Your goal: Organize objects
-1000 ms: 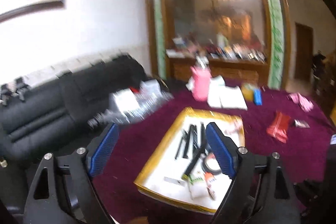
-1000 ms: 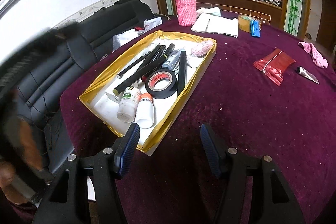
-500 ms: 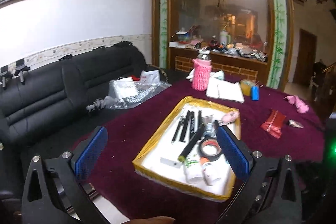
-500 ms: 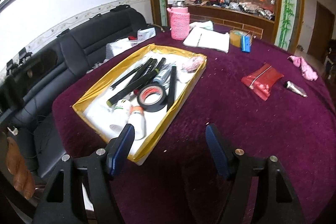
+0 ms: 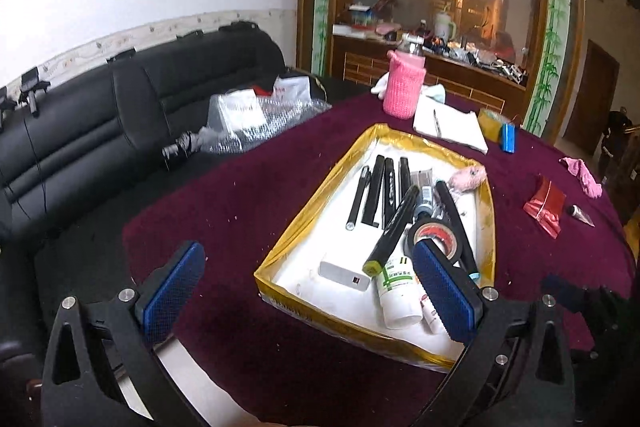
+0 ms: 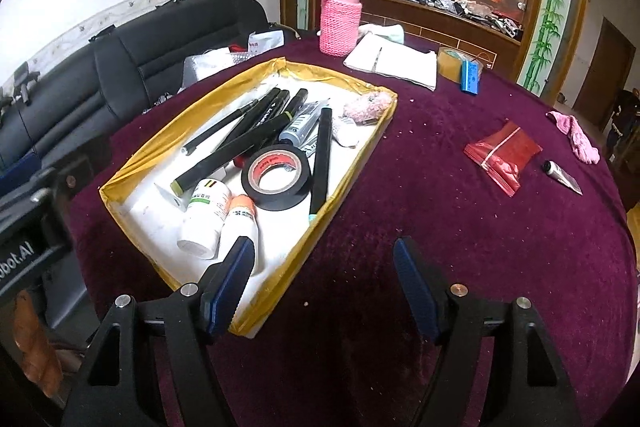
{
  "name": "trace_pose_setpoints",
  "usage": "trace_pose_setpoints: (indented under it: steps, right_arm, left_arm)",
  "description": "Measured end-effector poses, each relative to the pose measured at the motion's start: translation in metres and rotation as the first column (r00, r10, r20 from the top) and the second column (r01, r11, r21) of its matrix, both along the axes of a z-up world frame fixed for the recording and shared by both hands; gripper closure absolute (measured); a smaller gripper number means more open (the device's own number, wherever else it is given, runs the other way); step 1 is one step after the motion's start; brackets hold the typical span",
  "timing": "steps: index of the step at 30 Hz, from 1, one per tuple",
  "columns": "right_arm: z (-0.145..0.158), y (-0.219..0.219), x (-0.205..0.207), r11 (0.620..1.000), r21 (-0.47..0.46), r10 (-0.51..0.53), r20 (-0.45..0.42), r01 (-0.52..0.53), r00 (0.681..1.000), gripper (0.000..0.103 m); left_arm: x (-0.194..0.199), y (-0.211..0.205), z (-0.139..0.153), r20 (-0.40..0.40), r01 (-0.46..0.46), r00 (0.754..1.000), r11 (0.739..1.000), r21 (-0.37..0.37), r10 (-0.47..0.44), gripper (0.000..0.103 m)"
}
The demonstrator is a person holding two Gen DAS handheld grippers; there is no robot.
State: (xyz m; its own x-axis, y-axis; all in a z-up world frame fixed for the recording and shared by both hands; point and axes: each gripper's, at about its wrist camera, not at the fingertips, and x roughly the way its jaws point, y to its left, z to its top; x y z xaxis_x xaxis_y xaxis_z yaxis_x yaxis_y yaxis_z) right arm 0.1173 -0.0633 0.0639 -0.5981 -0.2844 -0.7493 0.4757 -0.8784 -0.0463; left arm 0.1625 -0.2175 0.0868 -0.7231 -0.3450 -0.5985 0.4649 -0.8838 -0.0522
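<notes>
A gold-rimmed white tray (image 6: 132,163) (image 5: 316,215) sits on the maroon tablecloth. It holds several black pens (image 6: 256,119), a black tape roll (image 6: 276,177) (image 5: 438,237), two white bottles (image 6: 206,217) (image 5: 396,287), a small white box (image 5: 344,271) and a pink fuzzy item (image 6: 368,105). My left gripper (image 5: 308,291) is open and empty above the tray's near left corner. My right gripper (image 6: 326,279) is open and empty over the tray's near right edge.
On the cloth lie a red plastic bag (image 6: 502,155), a small tube (image 6: 562,177), a pink cloth (image 6: 576,135), a notebook (image 6: 392,63), yellow tape (image 6: 450,63), a blue item (image 6: 470,77) and a pink knitted bottle (image 6: 340,21). A black sofa (image 5: 80,131) stands left.
My left gripper swung down and settled nearer the tray, its jaws spreading wider. My right gripper drew back slightly and stayed open.
</notes>
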Motion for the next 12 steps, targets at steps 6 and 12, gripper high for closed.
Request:
trace_pose_setpoints:
  steps: [6,12]
  right_arm:
    - [-0.003,-0.021,0.000,0.998,0.063,0.029,-0.036,-0.027,0.999,0.036]
    - [-0.004,-0.033,-0.001,0.994,0.090,0.058,-0.048,-0.054,0.997,0.036]
  left_arm:
    - [-0.006,-0.014,-0.010,0.022,-0.018,1.000,0.999,0.036,0.017,0.000]
    - [-0.009,-0.020,-0.012,0.022,-0.036,0.999,0.999,0.027,0.035,0.000]
